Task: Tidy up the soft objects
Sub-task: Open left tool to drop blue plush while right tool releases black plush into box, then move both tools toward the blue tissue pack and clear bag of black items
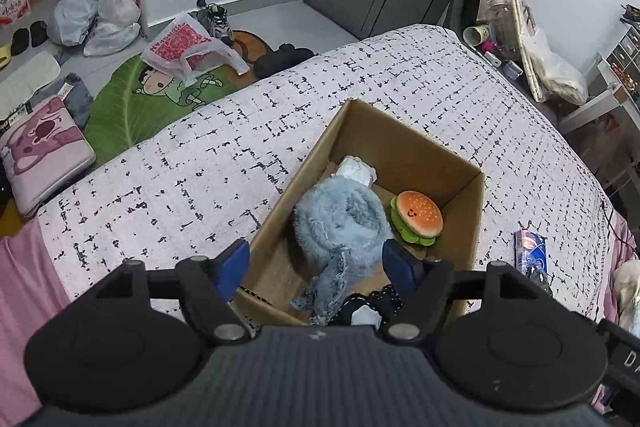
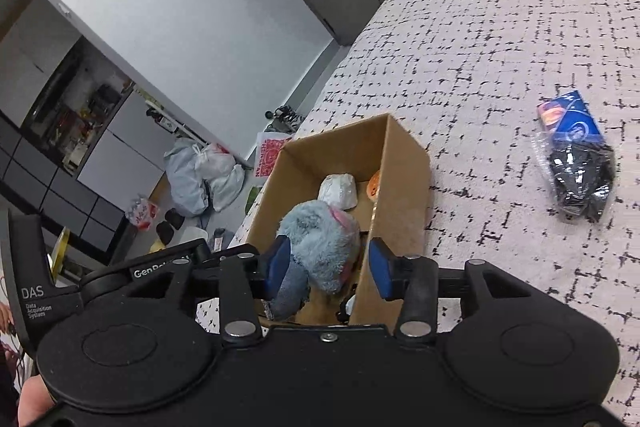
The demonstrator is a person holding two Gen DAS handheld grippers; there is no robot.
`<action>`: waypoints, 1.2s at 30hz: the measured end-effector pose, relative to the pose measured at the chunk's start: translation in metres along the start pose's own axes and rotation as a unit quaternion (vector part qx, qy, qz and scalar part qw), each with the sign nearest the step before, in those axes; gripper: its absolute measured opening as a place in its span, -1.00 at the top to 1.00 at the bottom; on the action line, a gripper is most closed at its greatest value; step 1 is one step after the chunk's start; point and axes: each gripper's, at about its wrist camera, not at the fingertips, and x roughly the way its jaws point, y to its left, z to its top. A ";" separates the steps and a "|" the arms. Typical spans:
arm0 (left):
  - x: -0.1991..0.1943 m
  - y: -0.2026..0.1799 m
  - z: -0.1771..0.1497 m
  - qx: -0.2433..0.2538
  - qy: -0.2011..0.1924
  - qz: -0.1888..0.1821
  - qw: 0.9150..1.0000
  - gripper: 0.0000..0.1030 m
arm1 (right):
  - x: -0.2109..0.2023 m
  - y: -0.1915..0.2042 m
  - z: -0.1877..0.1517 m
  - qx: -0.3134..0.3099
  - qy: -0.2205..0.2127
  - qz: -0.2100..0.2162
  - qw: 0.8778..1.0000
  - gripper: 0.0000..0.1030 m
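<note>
Box: open cardboard box [image 1: 460, 187] on the bed's grid-print cover [image 1: 200, 167].
Inside: fuzzy blue plush [image 1: 340, 223], round burger plush [image 1: 418, 219] (smiling bun), crumpled white bundle [image 1: 356, 169].
Left gripper [image 1: 314, 263]: spread wide, empty.
Right gripper [image 2: 330, 265]: spread wide, straddling the plush without pressing it.

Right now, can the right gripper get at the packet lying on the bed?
Probably yes. The right gripper is open over the box, gripping nothing, and the packet lies alone on the bedspread to its right, nothing on or around it. It would have to swing right.
</note>
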 end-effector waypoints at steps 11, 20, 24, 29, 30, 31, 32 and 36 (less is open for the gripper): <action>-0.005 -0.027 -0.003 0.019 -0.007 0.000 1.000 -0.41 | -0.027 -0.016 0.015 0.012 -0.022 -0.029 0.999 -0.18; -0.015 -0.058 -0.011 0.042 -0.027 -0.001 0.999 -0.60 | -0.045 -0.033 0.019 0.020 -0.031 -0.050 0.998 -0.36; -0.015 -0.071 -0.015 0.049 -0.024 -0.003 0.999 -0.63 | -0.057 -0.041 0.023 0.025 -0.046 -0.063 0.997 -0.66; -0.014 -0.088 -0.019 0.056 -0.021 0.001 0.998 -0.78 | -0.071 -0.060 0.029 0.055 -0.061 -0.068 0.994 -0.69; -0.014 -0.091 -0.019 0.053 -0.021 0.000 0.998 -0.79 | -0.074 -0.065 0.031 0.064 -0.065 -0.066 0.994 -0.70; -0.014 -0.094 -0.019 0.049 -0.019 -0.003 0.999 -0.79 | -0.078 -0.070 0.032 0.071 -0.068 -0.065 0.993 -0.73; -0.014 -0.097 -0.019 0.047 -0.017 -0.006 0.999 -0.80 | -0.081 -0.074 0.033 0.077 -0.072 -0.065 0.992 -0.75; -0.016 -0.114 -0.020 0.054 -0.020 -0.016 0.998 -0.81 | -0.090 -0.092 0.037 0.097 -0.080 -0.065 0.990 -0.77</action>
